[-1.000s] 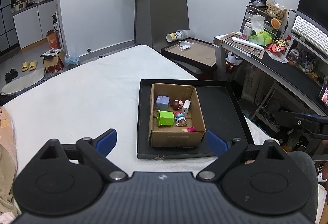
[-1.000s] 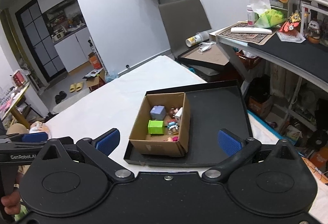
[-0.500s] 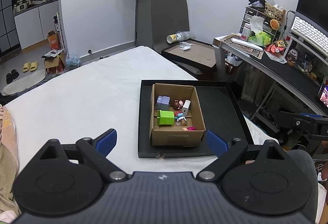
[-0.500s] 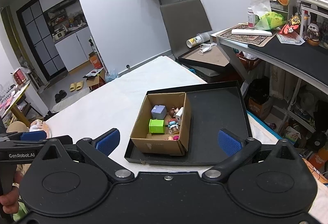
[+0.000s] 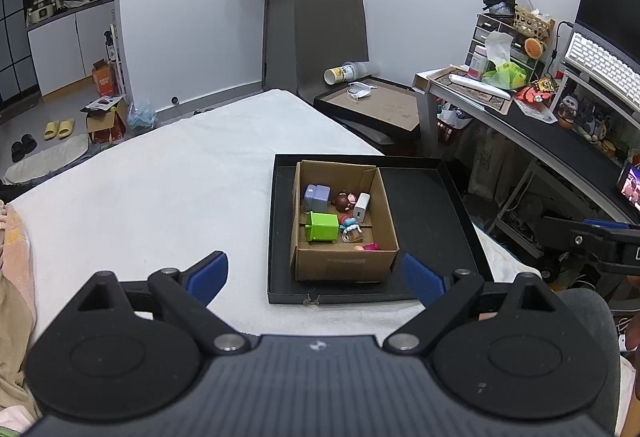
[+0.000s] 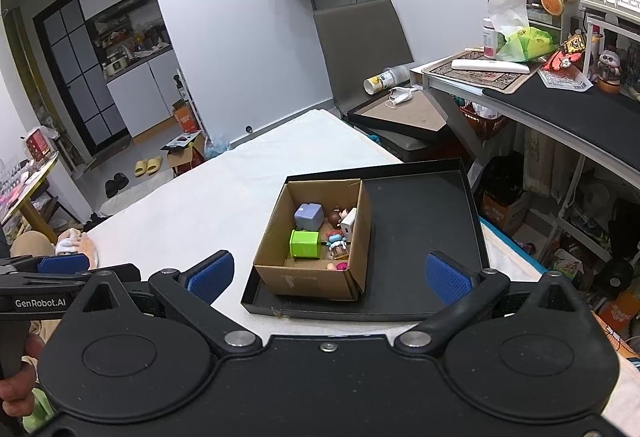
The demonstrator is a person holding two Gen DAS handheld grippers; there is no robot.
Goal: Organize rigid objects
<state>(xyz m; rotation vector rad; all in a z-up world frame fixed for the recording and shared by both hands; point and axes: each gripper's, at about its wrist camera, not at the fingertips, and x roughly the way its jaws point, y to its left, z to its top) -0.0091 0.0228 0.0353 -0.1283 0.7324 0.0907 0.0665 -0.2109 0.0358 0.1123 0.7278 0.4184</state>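
An open cardboard box (image 5: 344,265) sits in the left half of a black tray (image 5: 424,213) on a white bed. Inside lie a green cube (image 5: 320,227), a lilac cube (image 5: 316,197), a white charger (image 5: 362,205), a brown figurine (image 5: 344,201) and small toys. The box (image 6: 312,279), tray (image 6: 420,213), green cube (image 6: 305,243) and lilac cube (image 6: 309,216) also show in the right wrist view. My left gripper (image 5: 316,275) is open and empty, held short of the box. My right gripper (image 6: 328,273) is open and empty, also short of the box.
The white bed (image 5: 160,189) stretches left of the tray. A grey chair (image 5: 332,33) and a second tray with a cup (image 5: 372,109) stand behind. A cluttered desk (image 5: 560,133) runs along the right. The other gripper shows at each view's edge (image 6: 40,285).
Both grippers have drawn back and risen slightly, so the box looks a little farther away. The jaws stay open and the objects have not moved.
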